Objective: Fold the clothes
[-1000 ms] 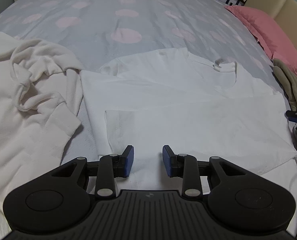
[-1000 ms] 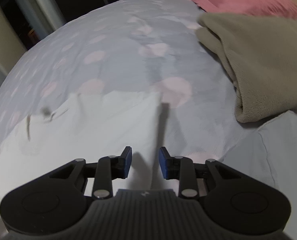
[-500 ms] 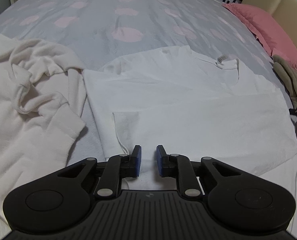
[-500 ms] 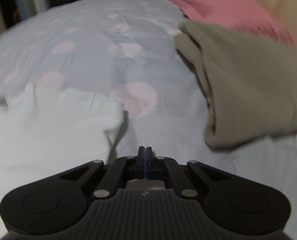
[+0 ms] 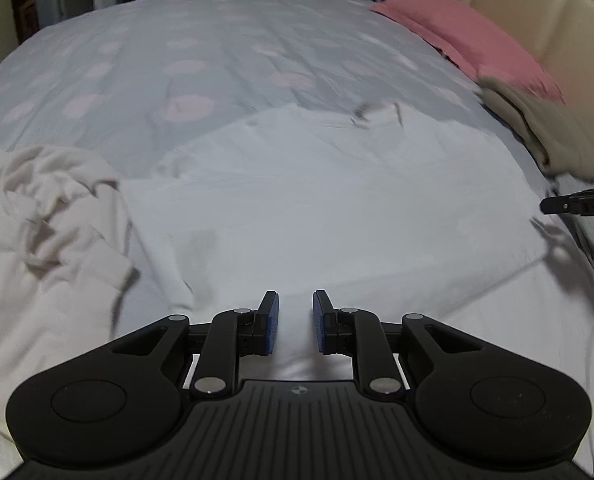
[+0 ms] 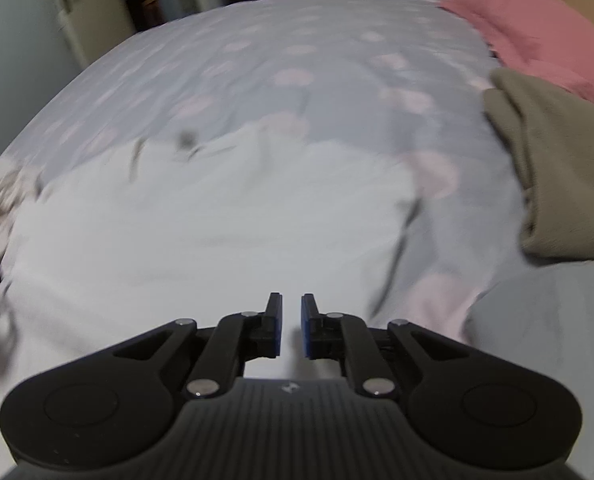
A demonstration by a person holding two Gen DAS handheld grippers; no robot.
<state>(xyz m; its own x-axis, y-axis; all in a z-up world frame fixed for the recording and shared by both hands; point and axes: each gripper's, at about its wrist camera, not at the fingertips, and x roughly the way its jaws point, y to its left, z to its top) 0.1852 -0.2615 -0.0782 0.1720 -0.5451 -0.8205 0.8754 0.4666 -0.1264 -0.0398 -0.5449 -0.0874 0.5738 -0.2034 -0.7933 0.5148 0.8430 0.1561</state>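
A white T-shirt [image 5: 317,200] lies flat on the bed with its collar at the far side; it also shows in the right wrist view [image 6: 217,220]. My left gripper [image 5: 295,320] is open and empty above the shirt's near hem. My right gripper [image 6: 292,324] is open by a narrow gap, empty, above the shirt's near right part. The tip of the right gripper [image 5: 577,204] shows at the right edge of the left wrist view, next to the shirt's right side.
A crumpled cream sweater [image 5: 45,232] lies left of the shirt. A folded olive garment [image 6: 557,168] and a pink pillow [image 6: 537,40] lie to the right. The bed cover [image 5: 217,60] is grey with pink dots. A door [image 6: 57,8] stands at the far left.
My right gripper was shut half a second ago and is now slightly open, moved left over the shirt. My left gripper narrowed, then widened again, and both views have tilted upward.
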